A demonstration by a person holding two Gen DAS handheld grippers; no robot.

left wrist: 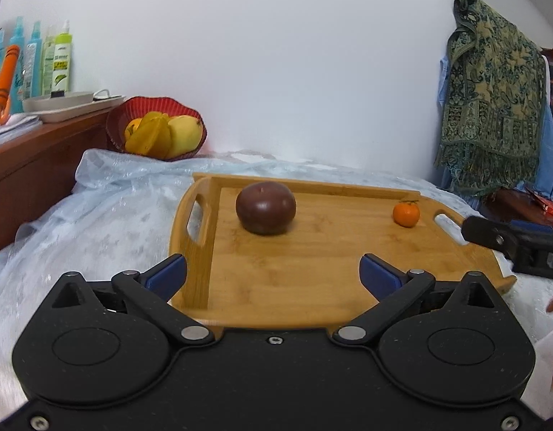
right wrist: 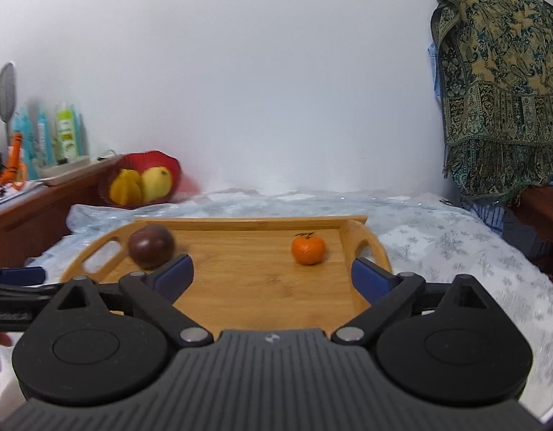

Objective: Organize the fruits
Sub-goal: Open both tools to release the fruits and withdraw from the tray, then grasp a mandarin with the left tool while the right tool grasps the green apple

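Sitting on the wooden tray [left wrist: 312,280], the dark purple round fruit [left wrist: 265,207] is near its left handle and the small orange mandarin [left wrist: 406,214], with a green stem, near its right handle. Only the left view shows the bottles [left wrist: 57,61] sharply. Left tongs [left wrist: 272,271] and right tongs [right wrist: 272,274] both stand apart, holding nothing.
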